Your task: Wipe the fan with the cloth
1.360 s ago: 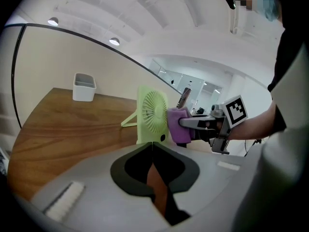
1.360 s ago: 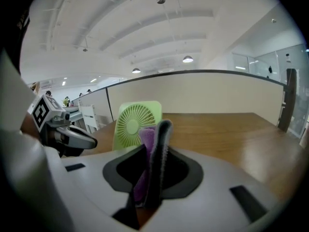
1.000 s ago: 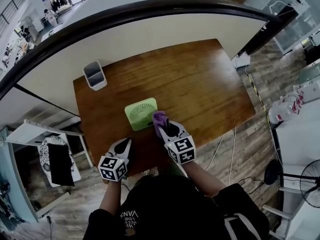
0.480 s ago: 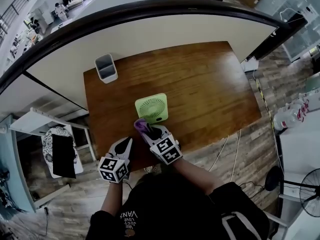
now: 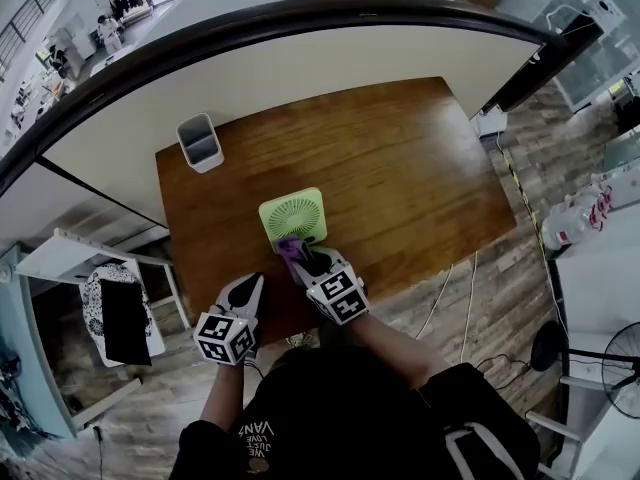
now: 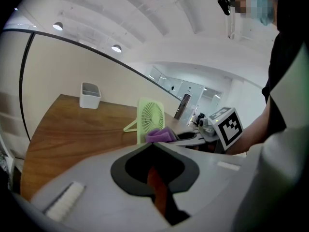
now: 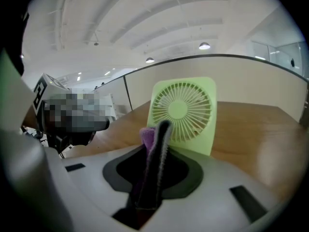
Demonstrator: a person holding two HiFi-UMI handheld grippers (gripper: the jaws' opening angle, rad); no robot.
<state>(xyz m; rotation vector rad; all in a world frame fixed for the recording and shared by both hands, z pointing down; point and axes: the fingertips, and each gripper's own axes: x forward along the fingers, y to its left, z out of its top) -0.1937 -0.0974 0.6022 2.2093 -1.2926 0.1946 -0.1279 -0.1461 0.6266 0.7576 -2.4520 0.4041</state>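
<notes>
Cloth (image 7: 147, 135), limp, pinched in our right gripper (image 7: 161, 129); green fan (image 7: 183, 108) just ahead looks light and tippy, so our closed, empty left gripper (image 6: 153, 146) should brace its frame.

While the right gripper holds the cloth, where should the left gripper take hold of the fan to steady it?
Probably the left frame edge of the fan, approached from the left: it stands upright, its frame is thin enough to pinch, and the cloth crowds its near face.

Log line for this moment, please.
right hand-held gripper: shut on purple cloth, in front of green fan | left hand-held gripper: shut, empty | fan: upright
</notes>
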